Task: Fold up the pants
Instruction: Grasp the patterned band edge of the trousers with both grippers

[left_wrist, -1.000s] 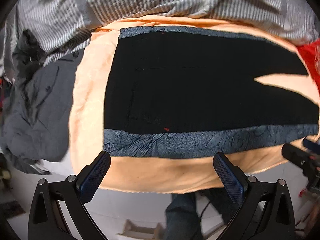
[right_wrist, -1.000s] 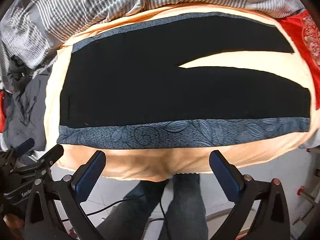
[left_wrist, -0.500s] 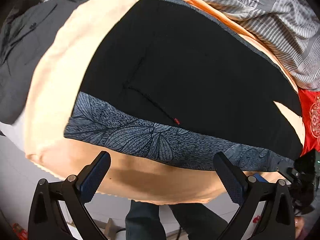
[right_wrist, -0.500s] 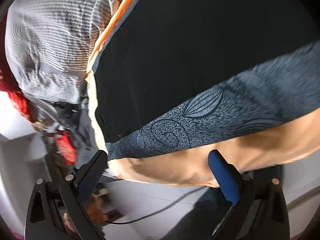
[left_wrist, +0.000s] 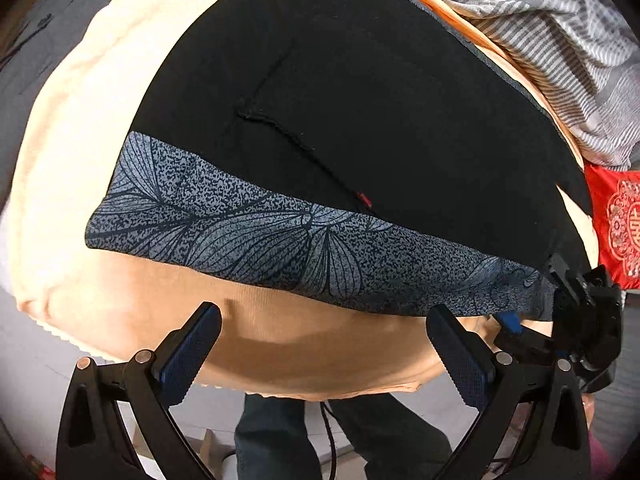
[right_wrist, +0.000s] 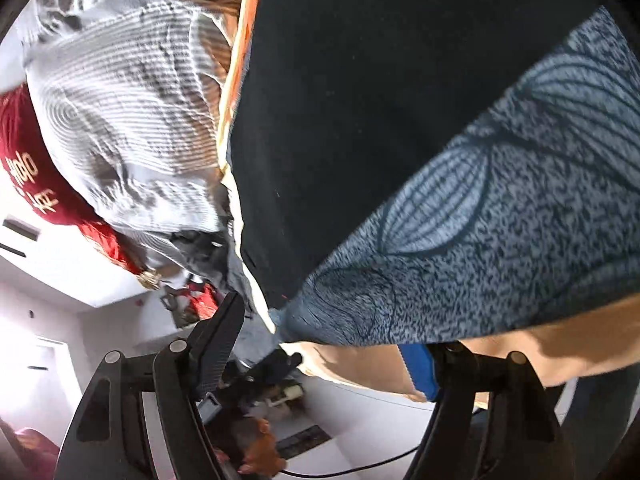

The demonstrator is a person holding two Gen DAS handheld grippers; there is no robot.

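Observation:
Black pants (left_wrist: 360, 112) with a blue-grey leaf-print side band (left_wrist: 280, 240) lie flat on a peach sheet (left_wrist: 80, 160). My left gripper (left_wrist: 324, 344) is open, just below the band's near edge, close to the waist corner. My right gripper (right_wrist: 320, 340) is open and tilted, close up at the band (right_wrist: 500, 240) on the near edge of the pants (right_wrist: 380, 80). The right gripper also shows in the left wrist view (left_wrist: 580, 312) at the band's far right end. Neither holds cloth.
A grey striped quilt (left_wrist: 560, 40) lies behind the pants. A red cushion (left_wrist: 620, 224) is at the right. Dark grey clothes (left_wrist: 32, 40) are heaped at the left. The person's legs (left_wrist: 280, 440) stand below the bed edge.
Both grippers have moved in closer to the near edge of the pants. The right gripper has rolled sharply and now sits right at the printed band.

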